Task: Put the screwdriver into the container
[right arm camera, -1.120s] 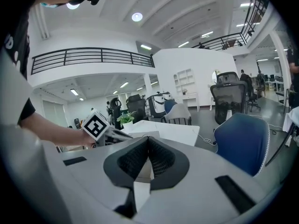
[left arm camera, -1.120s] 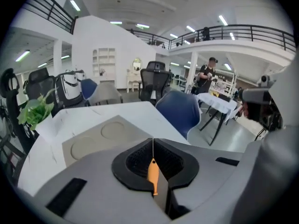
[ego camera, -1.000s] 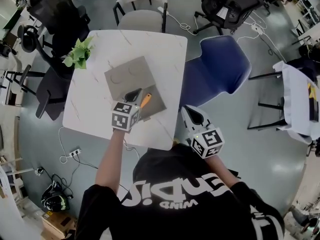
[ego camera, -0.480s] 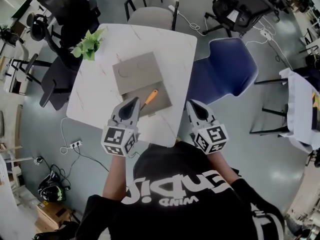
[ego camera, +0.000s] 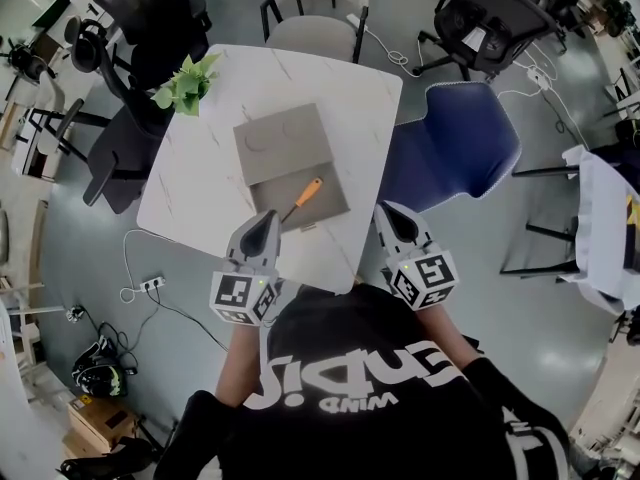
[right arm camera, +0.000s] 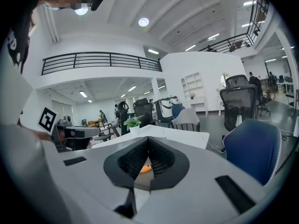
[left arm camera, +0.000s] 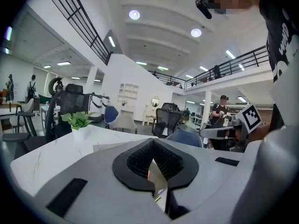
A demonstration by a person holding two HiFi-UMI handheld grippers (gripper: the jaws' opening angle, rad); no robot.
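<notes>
Here, the orange-handled screwdriver (ego camera: 304, 199) lies slantwise in the near half of the flat grey container (ego camera: 280, 140), its metal tip angled toward me. The container sits at the middle of the white marble desk (ego camera: 200, 193).

My left gripper (ego camera: 268, 218) hangs over the desk's near edge, just beside the container's near side and clear of the screwdriver. Its jaws are pressed together with nothing between them. In the left gripper view only a sliver of orange shows below the closed pads.

My right gripper (ego camera: 388, 213) hovers past the desk's near right corner, over the grey floor (ego camera: 480, 268). Its jaws are likewise closed on nothing. In the right gripper view the orange handle shows beyond them.

A small potted plant (ego camera: 188, 80) stands at the desk's far left corner, well apart from the container.

A blue chair (ego camera: 455, 143) crowds the desk's right side, close to my right gripper. A pale chair (ego camera: 315, 13) is drawn up to the far edge. Black office chairs (ego camera: 140, 13) stand to the left and beyond. A power strip (ego camera: 150, 286) lies on the floor below the left side.
</notes>
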